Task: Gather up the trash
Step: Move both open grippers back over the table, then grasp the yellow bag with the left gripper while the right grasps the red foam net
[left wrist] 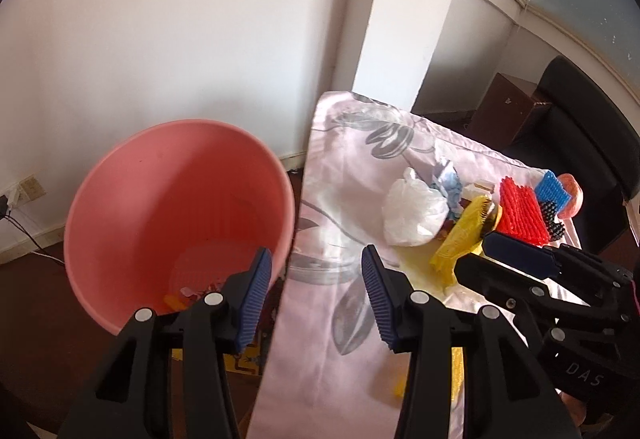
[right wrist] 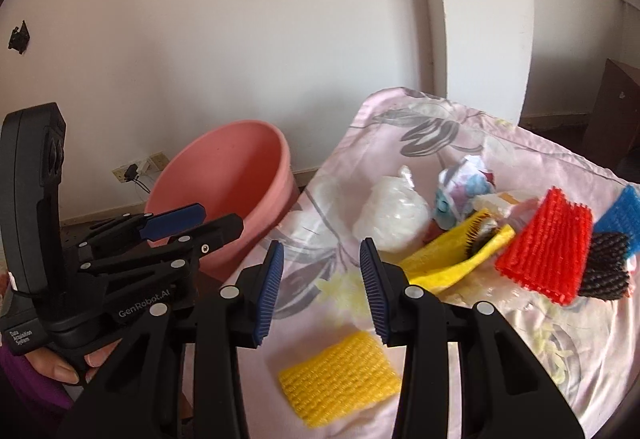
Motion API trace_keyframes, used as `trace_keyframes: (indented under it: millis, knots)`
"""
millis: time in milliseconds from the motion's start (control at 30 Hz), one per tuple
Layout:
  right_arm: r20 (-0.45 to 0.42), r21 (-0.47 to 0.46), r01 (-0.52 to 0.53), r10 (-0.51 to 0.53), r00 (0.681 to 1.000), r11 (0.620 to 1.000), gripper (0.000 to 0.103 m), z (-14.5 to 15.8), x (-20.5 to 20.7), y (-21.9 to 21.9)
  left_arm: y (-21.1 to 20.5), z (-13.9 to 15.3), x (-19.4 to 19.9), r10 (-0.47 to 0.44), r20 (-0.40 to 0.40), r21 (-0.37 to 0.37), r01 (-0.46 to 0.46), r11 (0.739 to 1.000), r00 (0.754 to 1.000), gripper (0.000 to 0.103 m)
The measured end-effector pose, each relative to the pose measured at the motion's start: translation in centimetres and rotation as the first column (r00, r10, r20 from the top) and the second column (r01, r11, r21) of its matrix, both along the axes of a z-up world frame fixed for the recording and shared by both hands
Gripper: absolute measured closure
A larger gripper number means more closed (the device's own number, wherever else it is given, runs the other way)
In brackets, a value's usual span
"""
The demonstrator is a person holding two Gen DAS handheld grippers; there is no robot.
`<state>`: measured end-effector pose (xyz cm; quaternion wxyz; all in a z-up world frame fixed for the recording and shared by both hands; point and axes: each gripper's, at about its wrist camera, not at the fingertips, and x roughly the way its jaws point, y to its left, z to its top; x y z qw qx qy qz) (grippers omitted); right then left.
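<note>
A pink bin point(left wrist: 176, 207) stands on the floor left of a table under a floral cloth point(left wrist: 344, 167); it also shows in the right wrist view point(right wrist: 236, 183). A few scraps lie at its bottom. My left gripper point(left wrist: 316, 295) is open and empty, over the gap between bin and table edge. My right gripper point(right wrist: 322, 287) is open and empty, above a yellow foam net point(right wrist: 340, 379). Trash lies on the cloth: a white plastic bag point(right wrist: 394, 215), a yellow wrapper point(right wrist: 452, 259), a red foam net point(right wrist: 548, 251), a blue foam net point(right wrist: 620, 215), a black net point(right wrist: 608, 267).
A crumpled printed wrapper point(right wrist: 460, 191) lies behind the yellow one. A white pillar point(left wrist: 412, 19) and dark furniture point(left wrist: 580, 127) stand behind the table. A wall socket with a cable point(left wrist: 24, 195) is at the left.
</note>
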<state>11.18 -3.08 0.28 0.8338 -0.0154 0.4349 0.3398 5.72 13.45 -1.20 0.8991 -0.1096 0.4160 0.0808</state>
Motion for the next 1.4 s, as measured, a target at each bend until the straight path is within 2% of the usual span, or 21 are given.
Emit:
trace_keyframes:
  millis: [267, 533, 833, 1100, 1400]
  knots:
    - [0.01, -0.011, 0.175, -0.175, 0.985, 0.985, 0.062, -0.2, 0.3, -6.6, -6.1, -0.7, 2.6, -0.173, -0.023, 0.007, 0.173, 0.985, 0.985, 0.057]
    - [0.019, -0.023, 0.267, -0.267, 0.964, 0.963, 0.062, 0.1, 0.1, -10.5, -10.5, -0.8, 4.6, -0.29, -0.042, 0.031, 0.292, 0.956, 0.956, 0.057]
    - [0.012, -0.007, 0.311, -0.311, 0.95, 0.95, 0.062, 0.2, -0.1, -13.2, -12.4, -0.6, 5.4, -0.347, -0.06, 0.051, 0.35, 0.935, 0.936, 0.057]
    - [-0.013, -0.003, 0.333, -0.333, 0.943, 0.943, 0.062, 0.0, 0.1, -14.8, -12.3, -1.0, 5.6, -0.368, -0.076, 0.057, 0.373, 0.926, 0.927, 0.057]
    - [-0.099, 0.03, 0.372, -0.367, 0.925, 0.928, 0.062, -1.2, 1.7, -16.5, -12.4, -2.0, 6.3, -0.412, -0.094, 0.091, 0.42, 0.903, 0.907, 0.057]
